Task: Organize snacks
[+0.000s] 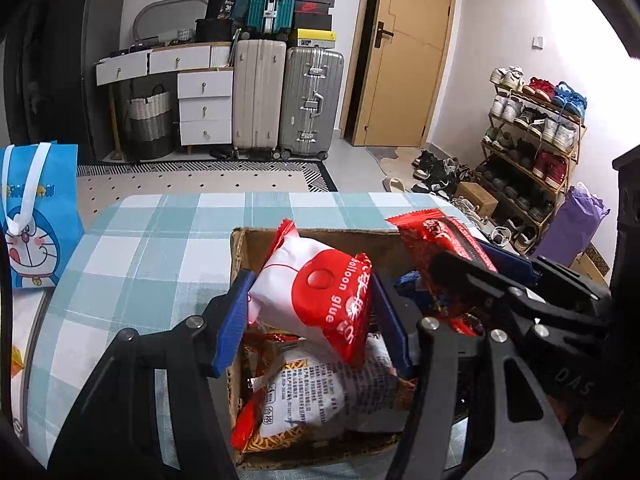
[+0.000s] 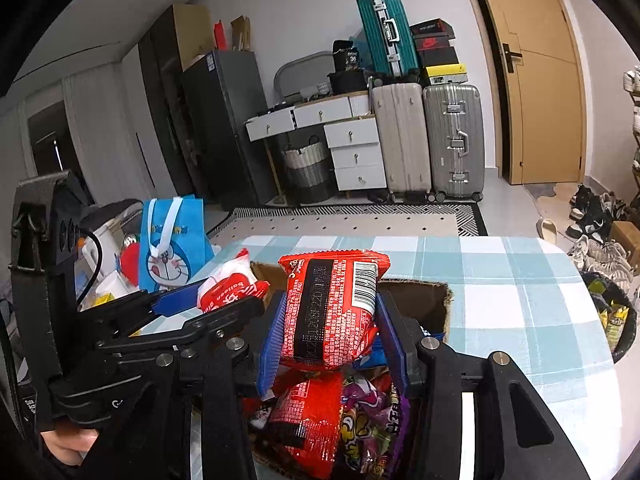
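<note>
A cardboard box (image 1: 256, 240) full of snack packs stands on the checked tablecloth. My left gripper (image 1: 312, 312) is shut on a white and red "balloon glue" pack (image 1: 320, 292) and holds it over the box. My right gripper (image 2: 332, 320) is shut on a red snack pack with a barcode (image 2: 332, 308), also over the box (image 2: 432, 300). The right gripper shows in the left wrist view (image 1: 480, 276) with its red pack (image 1: 436, 236). The left gripper's white and red pack shows in the right wrist view (image 2: 228, 284). More packs lie in the box: a noodle pack (image 1: 296, 400) and a purple pack (image 2: 372, 424).
A blue Doraemon bag (image 1: 36, 216) stands left of the table; it also shows in the right wrist view (image 2: 172, 248). A dark basket with yellow packs (image 2: 616, 316) sits at the table's right edge. Suitcases (image 1: 280, 96), drawers and a shoe rack (image 1: 532, 140) stand beyond.
</note>
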